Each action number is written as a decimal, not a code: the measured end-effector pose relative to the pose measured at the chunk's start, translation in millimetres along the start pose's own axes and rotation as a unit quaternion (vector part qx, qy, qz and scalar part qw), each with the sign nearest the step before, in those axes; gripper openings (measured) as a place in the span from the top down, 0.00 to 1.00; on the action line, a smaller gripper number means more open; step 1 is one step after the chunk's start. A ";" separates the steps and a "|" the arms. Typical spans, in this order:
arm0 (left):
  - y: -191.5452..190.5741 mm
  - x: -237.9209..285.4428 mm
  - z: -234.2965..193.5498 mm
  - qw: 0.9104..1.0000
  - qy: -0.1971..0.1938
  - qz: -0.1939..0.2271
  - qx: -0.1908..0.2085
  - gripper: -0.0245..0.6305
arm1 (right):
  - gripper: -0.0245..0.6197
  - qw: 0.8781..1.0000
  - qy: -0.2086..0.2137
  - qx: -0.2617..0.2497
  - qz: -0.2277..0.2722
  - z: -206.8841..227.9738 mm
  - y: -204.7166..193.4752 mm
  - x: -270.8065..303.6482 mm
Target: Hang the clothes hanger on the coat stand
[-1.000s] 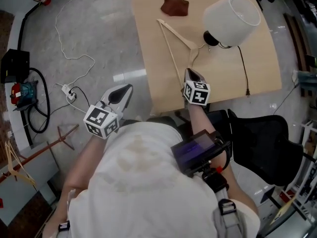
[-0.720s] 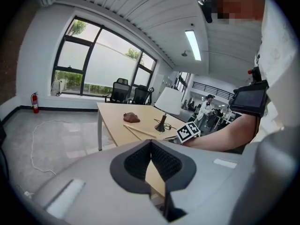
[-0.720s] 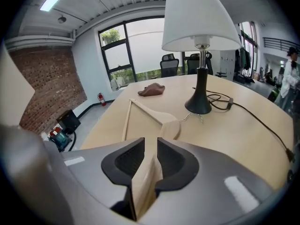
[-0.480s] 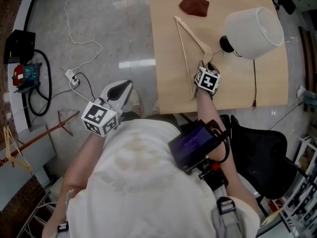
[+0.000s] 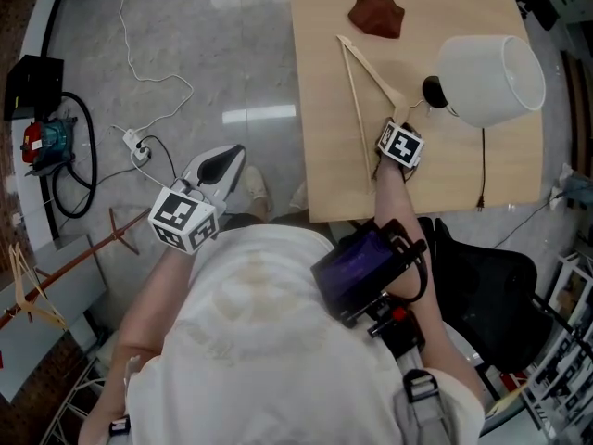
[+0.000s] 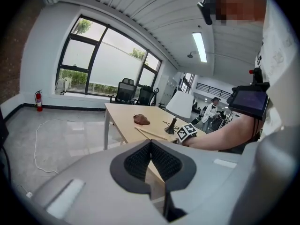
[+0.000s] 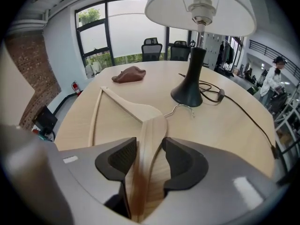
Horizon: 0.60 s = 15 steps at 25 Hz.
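A lamp (image 5: pixel 489 80) and perhaps a brown cloth (image 5: pixel 376 14) sit on the table (image 5: pixel 320 109).

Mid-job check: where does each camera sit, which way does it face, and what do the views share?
Head view: on the head, steeply down; torso, left claw, right claw show.
Left gripper view: along its shut jaws toward the table; right forearm shows.
Right gripper view: along its opening jaws, wooden hanger between them, toward the lamp.
All three share wooden hanger, lamp, table.
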<state>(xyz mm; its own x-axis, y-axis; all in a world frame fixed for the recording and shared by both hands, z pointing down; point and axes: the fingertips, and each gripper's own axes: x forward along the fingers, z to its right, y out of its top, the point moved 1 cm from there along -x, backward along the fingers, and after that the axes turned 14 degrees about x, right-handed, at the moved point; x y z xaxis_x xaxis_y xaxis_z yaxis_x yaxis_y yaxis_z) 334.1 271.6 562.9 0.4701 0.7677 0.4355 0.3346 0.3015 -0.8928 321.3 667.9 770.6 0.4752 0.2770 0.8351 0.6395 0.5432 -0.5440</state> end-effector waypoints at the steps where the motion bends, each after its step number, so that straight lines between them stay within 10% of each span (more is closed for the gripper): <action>1: -0.5 -0.5 -1.3 1.000 -0.001 0.000 -0.002 0.96 | 0.63 1.000 0.001 0.006 -0.005 0.5 -0.5 0.3; 15: -5.2 -3.5 3.3 1.000 -0.009 0.002 -0.005 0.96 | 0.75 0.998 0.032 -0.046 -0.015 -11.2 -17.5 -17.6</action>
<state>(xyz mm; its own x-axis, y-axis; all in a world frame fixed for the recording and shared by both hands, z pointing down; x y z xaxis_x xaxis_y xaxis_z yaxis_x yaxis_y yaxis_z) 328.0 269.2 565.6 0.4560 0.7794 0.4297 0.3417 0.2924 -0.8931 308.6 644.7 764.5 0.4906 0.2087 0.8460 0.7052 0.4753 -0.5261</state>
